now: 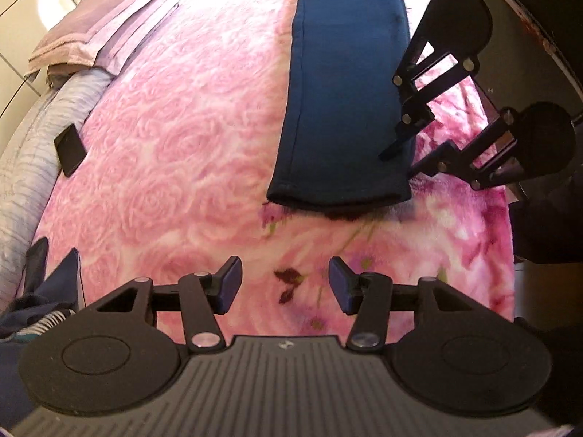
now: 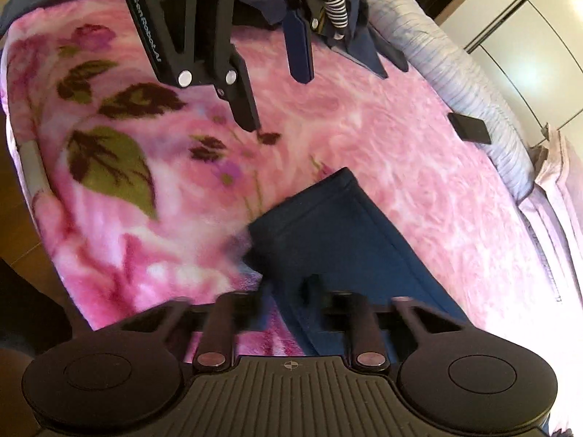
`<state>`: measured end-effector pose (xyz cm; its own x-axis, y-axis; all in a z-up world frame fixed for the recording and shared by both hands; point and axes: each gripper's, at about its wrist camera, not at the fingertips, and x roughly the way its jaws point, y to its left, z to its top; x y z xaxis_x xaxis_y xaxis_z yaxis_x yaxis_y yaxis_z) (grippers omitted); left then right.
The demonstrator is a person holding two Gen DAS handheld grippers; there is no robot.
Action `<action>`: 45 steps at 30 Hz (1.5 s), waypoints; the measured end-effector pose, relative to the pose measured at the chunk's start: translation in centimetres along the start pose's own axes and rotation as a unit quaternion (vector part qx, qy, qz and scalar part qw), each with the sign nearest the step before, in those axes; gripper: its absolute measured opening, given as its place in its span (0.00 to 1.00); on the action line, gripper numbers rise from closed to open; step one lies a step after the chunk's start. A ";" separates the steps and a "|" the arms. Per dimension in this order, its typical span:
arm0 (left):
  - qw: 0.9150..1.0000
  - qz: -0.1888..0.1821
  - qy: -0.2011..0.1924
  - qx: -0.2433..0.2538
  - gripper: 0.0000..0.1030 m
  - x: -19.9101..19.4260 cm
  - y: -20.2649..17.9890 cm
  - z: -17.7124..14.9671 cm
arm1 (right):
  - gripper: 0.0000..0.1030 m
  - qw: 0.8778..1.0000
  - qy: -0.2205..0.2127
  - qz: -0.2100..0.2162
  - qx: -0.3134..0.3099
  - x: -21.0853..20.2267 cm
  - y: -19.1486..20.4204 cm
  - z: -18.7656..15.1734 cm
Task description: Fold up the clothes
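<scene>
A long, dark blue folded cloth [image 1: 342,102] lies flat on a pink flowery blanket [image 1: 189,138] that covers the bed. One short end of the cloth points toward the near edge of the bed, where the big flower and leaf pattern is.

The right claw [image 2: 288,291] sits at that near end of the cloth. Its fingers are blurred in its own view. Its two fingers are close together, with the long side edge of the cloth between them, so it looks like it is pinching the cloth there. In the left wrist view, its tips [image 1: 391,151] touch the right side edge of the cloth, close to the corner.

The left claw [image 1: 285,286] hangs over bare blanket, just in front of the cloth's short end. Its blue fingers [image 1: 229,284] are about half open and hold nothing. The cloth is near this claw but not touching it.

A pile of other clothes [image 2: 342,7], dark blue with a striped bit, sits at the left edge of the blanket. A small black flat thing [image 1: 70,149] lies near the far edge, next to a pale grey cover [image 1: 25,167]. Light pink bedding [image 1: 94,36] lies at the far end of the bed. Nothing lies between the claws and the cloth.
</scene>
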<state>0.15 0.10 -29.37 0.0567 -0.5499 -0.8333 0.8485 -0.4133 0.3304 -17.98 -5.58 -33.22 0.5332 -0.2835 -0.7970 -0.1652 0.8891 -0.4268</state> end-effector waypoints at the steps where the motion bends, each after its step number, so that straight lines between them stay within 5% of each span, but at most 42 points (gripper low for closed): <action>1: 1.000 0.001 -0.003 0.001 0.46 -0.1 0.1 0.1 | 0.11 1.000 -0.002 0.001 0.014 -0.3 -0.3 0.2; 7: 1.000 0.014 -0.021 0.005 0.47 -0.4 1.4 1.8 | 0.07 0.992 -0.032 0.012 0.123 -3.8 -4.7 1.0; 11: 0.999 0.025 -0.044 0.001 0.47 -0.4 2.7 4.9 | 0.06 0.956 -0.071 0.016 0.286 -8.0 -11.5 -0.8; 14: 0.998 0.028 -0.056 0.008 0.47 0.2 3.4 8.1 | 0.06 0.903 -0.101 0.003 0.418 -11.0 -17.9 -5.3; 18: 0.997 0.023 -0.069 0.023 0.47 1.9 3.3 13.7 | 0.06 0.806 -0.137 -0.042 0.575 -14.5 -26.0 -14.4; 22: 0.997 0.014 -0.068 0.045 0.47 5.1 1.9 19.9 | 0.06 0.712 -0.143 -0.067 0.685 -14.1 -31.6 -26.6; 27: 0.996 -0.012 -0.054 0.064 0.47 8.1 -0.7 26.5 | 0.06 0.622 -0.093 -0.036 0.777 -8.7 -34.0 -38.3; 31: 0.995 -0.030 -0.048 0.083 0.48 9.6 -2.3 30.7 | 0.06 0.615 -0.102 0.002 0.782 -8.1 -35.5 -40.4; 35: 0.992 -0.044 -0.048 0.105 0.48 10.7 -3.1 34.3 | 0.06 0.587 -0.122 -0.007 0.800 -9.4 -35.6 -42.3; 39: 0.989 -0.058 -0.047 0.126 0.48 12.4 -3.6 37.0 | 0.06 0.561 -0.090 0.013 0.823 -7.4 -34.8 -45.1; 45: 0.982 -0.087 -0.041 0.164 0.49 14.6 -4.5 39.3 | 0.06 0.559 -0.100 0.010 0.823 -7.9 -35.5 -45.9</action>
<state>-23.47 -34.57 -25.58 -0.1282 -0.5004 -0.8562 0.6263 -0.7103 0.3213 -54.42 -51.45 -31.41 0.6551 -0.3678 -0.6600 0.7260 0.0647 0.6846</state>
